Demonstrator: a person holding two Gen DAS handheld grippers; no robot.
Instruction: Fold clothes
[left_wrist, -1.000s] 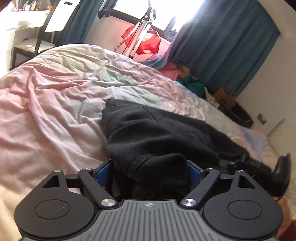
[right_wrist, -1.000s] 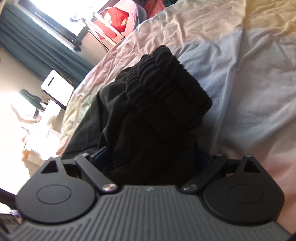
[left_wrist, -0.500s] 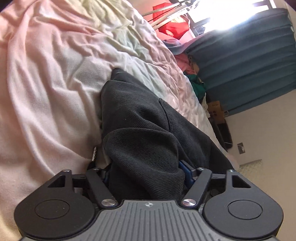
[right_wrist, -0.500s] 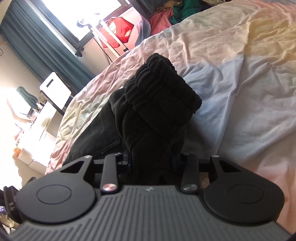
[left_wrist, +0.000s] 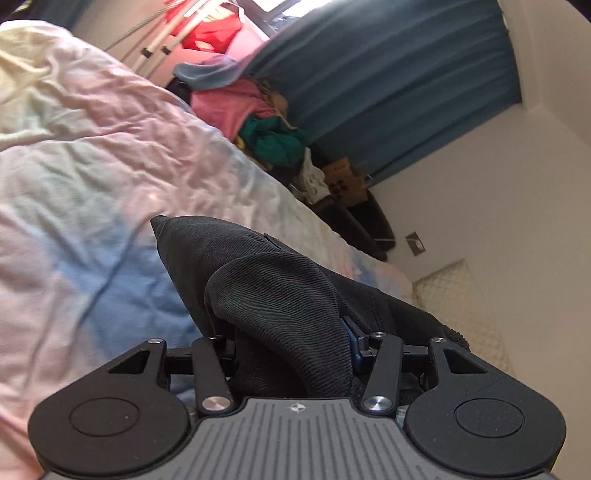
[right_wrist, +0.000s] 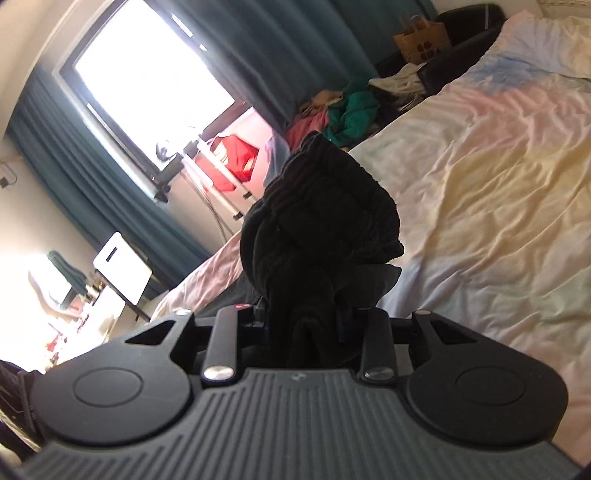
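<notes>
left gripper (left_wrist: 291, 347): jaws closed on a bunched fold of the black ribbed-knit fabric garment (left_wrist: 258, 280), whose cloth bulges up between them. right gripper (right_wrist: 306, 332): jaws clamped on the gathered, elastic-looking band of the same garment (right_wrist: 325, 218), which stands up in a thick wad. beyond the jaws the garment drapes over the pastel tie-dye bedsheet (left_wrist: 92, 192) of the bed, one corner pointing outward. judged from its sag and creasing, the fabric is soft, limp and fairly light, with no stiffness to hold a line; it is not fragile, and the ribbed weave should resist slipping. hold is best taken at seams, corners or the thick band, the two grips kept apart so the cloth stays taut. background: teal curtain (left_wrist: 388, 85), heap of coloured clothes (left_wrist: 258, 122).
</notes>
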